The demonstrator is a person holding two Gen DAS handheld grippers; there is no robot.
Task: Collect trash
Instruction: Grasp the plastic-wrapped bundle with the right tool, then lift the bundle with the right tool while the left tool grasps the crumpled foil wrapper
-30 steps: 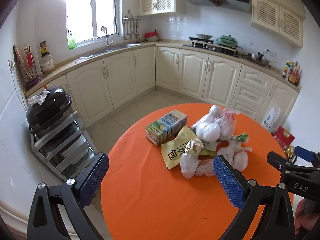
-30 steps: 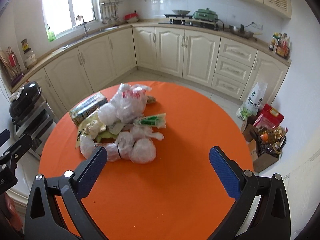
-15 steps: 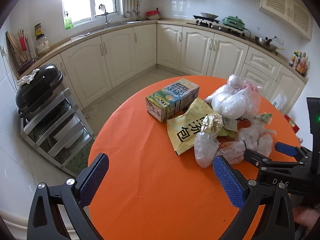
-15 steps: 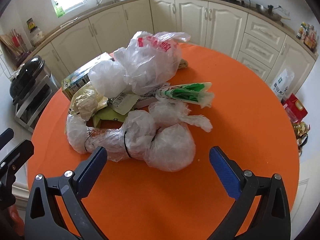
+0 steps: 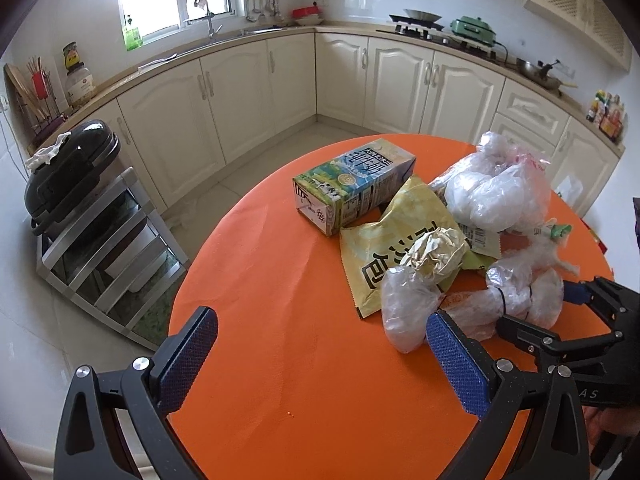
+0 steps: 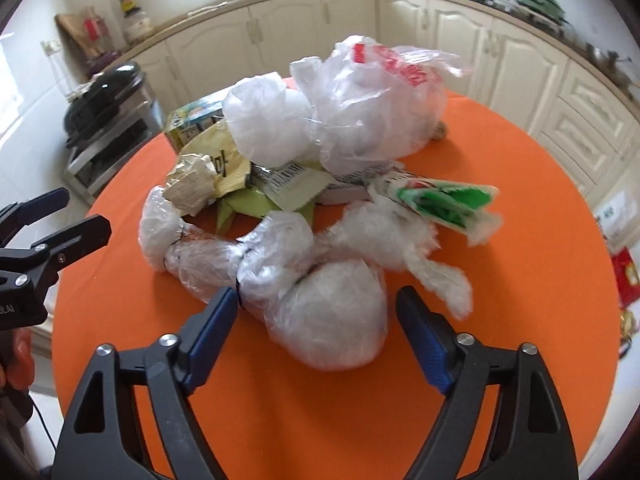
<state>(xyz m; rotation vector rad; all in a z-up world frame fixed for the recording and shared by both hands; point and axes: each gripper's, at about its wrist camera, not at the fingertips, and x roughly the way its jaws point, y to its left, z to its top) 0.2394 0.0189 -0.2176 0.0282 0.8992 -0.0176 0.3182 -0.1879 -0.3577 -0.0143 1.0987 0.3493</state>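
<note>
A pile of trash lies on the round orange table: a milk carton, a yellow packet, a crumpled paper ball, a big clear bag and a green-and-white wrapper. Nearest me is a tied bundle of clear plastic bags. My right gripper points down over this bundle with its jaws closing; the bundle sits between the pads, and a gap shows at the right pad. The left gripper hangs open over bare tablecloth left of the pile, with nothing between its fingers.
Left of the table stands a metal rack with a black appliance on top. Cream cabinets run around the back. A red box sits on the floor beyond the table's right edge.
Both grippers have come down closer to the table and the pile. The right gripper's jaws have narrowed around the plastic bundle. The left gripper stays wide open.
</note>
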